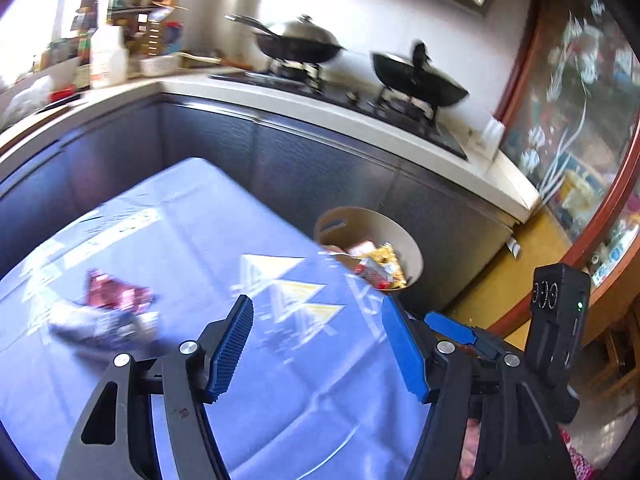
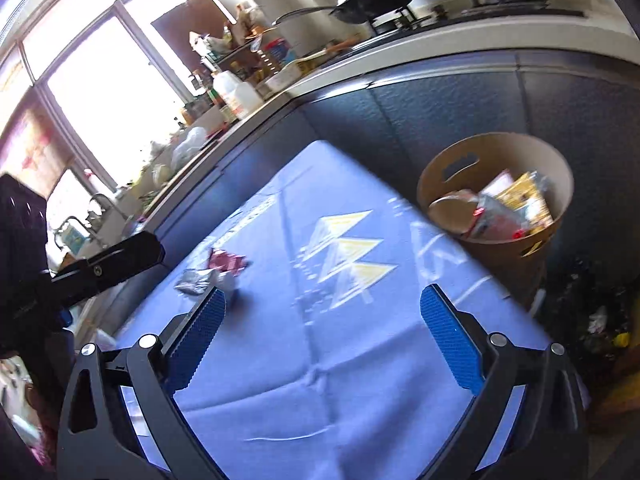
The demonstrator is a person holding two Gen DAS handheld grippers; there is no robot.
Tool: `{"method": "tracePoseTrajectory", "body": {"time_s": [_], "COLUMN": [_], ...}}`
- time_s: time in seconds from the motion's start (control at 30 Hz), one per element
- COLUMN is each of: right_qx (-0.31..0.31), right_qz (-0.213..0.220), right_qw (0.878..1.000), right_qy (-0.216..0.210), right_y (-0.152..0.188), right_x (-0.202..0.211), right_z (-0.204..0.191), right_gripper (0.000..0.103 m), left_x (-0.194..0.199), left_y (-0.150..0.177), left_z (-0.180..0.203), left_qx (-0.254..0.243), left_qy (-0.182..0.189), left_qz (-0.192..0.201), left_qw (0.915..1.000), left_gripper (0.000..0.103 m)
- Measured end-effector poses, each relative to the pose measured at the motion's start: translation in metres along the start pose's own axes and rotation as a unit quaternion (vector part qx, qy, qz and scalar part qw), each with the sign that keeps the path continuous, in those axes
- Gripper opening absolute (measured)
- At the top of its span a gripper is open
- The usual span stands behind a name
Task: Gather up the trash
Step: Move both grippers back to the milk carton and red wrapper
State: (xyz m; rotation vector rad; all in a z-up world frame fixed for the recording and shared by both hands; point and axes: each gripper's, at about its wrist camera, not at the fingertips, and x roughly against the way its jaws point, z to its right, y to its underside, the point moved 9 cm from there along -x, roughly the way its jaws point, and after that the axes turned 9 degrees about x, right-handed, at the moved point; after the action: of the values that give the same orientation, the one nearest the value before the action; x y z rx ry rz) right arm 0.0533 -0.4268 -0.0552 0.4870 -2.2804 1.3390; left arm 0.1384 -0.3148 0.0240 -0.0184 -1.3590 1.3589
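Crumpled red and silver wrappers (image 1: pixel 108 312) lie on the blue cloth of the table (image 1: pixel 200 240), at the left in the left wrist view and left of centre in the right wrist view (image 2: pixel 216 270). A tan paper bin (image 2: pixel 496 188) holding several wrappers stands off the table's far right corner; it also shows in the left wrist view (image 1: pixel 372 248). My left gripper (image 1: pixel 320 344) is open and empty above the cloth, right of the wrappers. My right gripper (image 2: pixel 324 336) is open and empty above the cloth, its left finger near the wrappers.
A dark cabinet front (image 2: pixel 440 92) with a white counter runs behind the table. A gas stove carries two woks (image 1: pixel 300 40). Bottles and jars (image 1: pixel 108 52) crowd the counter's left. A glass door (image 1: pixel 580 100) stands at the right. Litter lies on the floor (image 2: pixel 600 320).
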Motion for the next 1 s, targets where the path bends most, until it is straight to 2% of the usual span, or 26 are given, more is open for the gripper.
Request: {"method": "tracePoseTrajectory", "body": {"time_s": [0.1,0.2,0.27,0.37,0.43,0.53,0.57,0.63,0.7,0.8,0.87,1.0], "right_qx": [-0.009,-0.008,-0.007,-0.007,0.008,0.048,0.068,0.098,0.108,0.106,0.109,0.106], "right_qz": [-0.014,-0.038,-0.056,-0.072,-0.08,-0.098,-0.103,-0.11,-0.114,-0.115,-0.12,-0.167], "right_qw": [1.0,0.999,0.997,0.995,0.993,0.99,0.988,0.985,0.983,0.982,0.983,0.975], "right_qy": [-0.02,-0.036,-0.051,-0.074,-0.081,-0.084,-0.088,-0.094,-0.094,-0.101,-0.086,-0.098], "right_y": [0.006,0.015,0.022,0.027,0.028,0.03,0.029,0.023,0.012,-0.014,-0.028,-0.029], "right_x": [-0.011,-0.024,-0.035,-0.051,-0.061,-0.079,-0.087,-0.103,-0.122,-0.158,-0.183,-0.223], "right_z": [-0.019,-0.039,-0.051,-0.067,-0.079,-0.1,-0.111,-0.124,-0.132,-0.139,-0.137,-0.135], "right_gripper": [0.097,0.097,0.097,0.096,0.085,0.072,0.07,0.059,0.053,0.047,0.047,0.047], "left_x": [0.028,0.054,0.07,0.089,0.097,0.092,0.088,0.075,0.065,0.051,0.043,0.027], "left_y": [0.003,0.008,0.014,0.024,0.035,0.051,0.052,0.056,0.06,0.062,0.062,0.057], "left_z": [-0.039,-0.09,-0.127,-0.179,-0.209,-0.237,-0.239,-0.242,-0.241,-0.238,-0.237,-0.24], "left_qx": [0.018,0.041,0.069,0.125,0.16,0.201,0.208,0.225,0.237,0.256,0.27,0.297], "left_qy": [-0.022,-0.067,-0.097,-0.114,-0.116,-0.106,-0.1,-0.081,-0.062,-0.035,-0.024,-0.008], "left_qz": [0.015,0.026,0.029,0.033,0.032,0.016,0.009,-0.007,-0.016,-0.021,-0.025,-0.037], "left_qw": [0.9995,0.9966,0.9924,0.9851,0.9798,0.9738,0.973,0.971,0.9694,0.9658,0.9623,0.9541], "left_gripper": [0.067,0.067,0.067,0.067,0.067,0.067,0.067,0.067,0.067,0.067,0.069,0.079]}}
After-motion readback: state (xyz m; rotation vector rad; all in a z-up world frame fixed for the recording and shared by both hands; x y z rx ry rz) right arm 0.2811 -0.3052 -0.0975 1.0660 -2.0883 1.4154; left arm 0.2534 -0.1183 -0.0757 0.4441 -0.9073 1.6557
